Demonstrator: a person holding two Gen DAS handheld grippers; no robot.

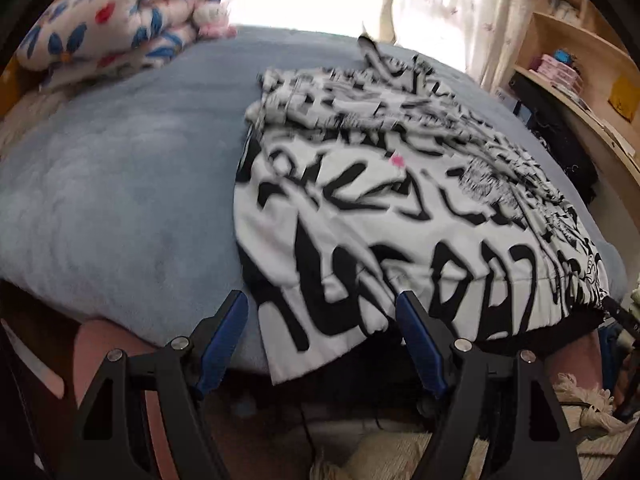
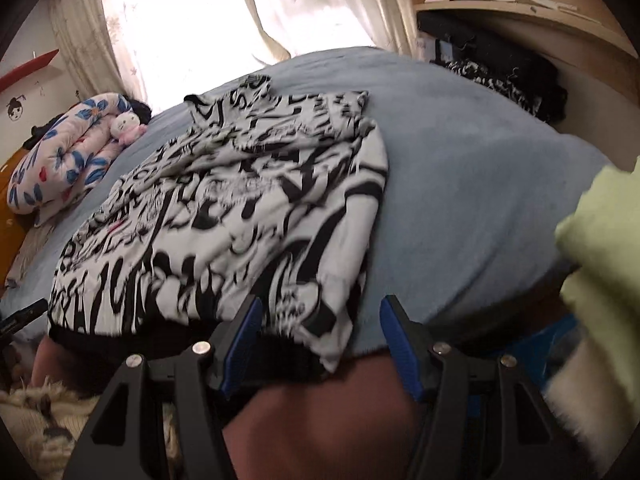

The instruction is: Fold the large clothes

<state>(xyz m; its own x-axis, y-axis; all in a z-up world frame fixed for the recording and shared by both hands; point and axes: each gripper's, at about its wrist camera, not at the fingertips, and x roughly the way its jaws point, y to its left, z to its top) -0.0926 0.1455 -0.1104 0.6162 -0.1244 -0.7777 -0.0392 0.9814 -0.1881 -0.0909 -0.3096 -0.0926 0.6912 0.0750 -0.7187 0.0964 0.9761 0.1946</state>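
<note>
item: large white cotton garment with bold black lettering and sketch print, lying partly folded and rumpled on a pale blue fleece bed cover; black ribbed hem hangs over the bed's near edge. a small pink mark sits on the print near centre. fine print is smeared by motion blur; wording unreadable.

left wrist view, left to right: folded floral quilt, white with blue and red flowers, at 11 o'clock; garment from centre to 3 o'clock; wooden shelving at 2 o'clock, contents too small to tell. left gripper, blue-padded, jaws spread wide, near hem corner between them, not pinched.

right wrist view, left to right: quilt and small plush doll at 9 o'clock; garment centre-left; pale yellow-green cloth at 3 o'clock, blurred, cut off by the frame. right gripper, jaws spread apart, hem corner lying between, contact uncertain.
</note>
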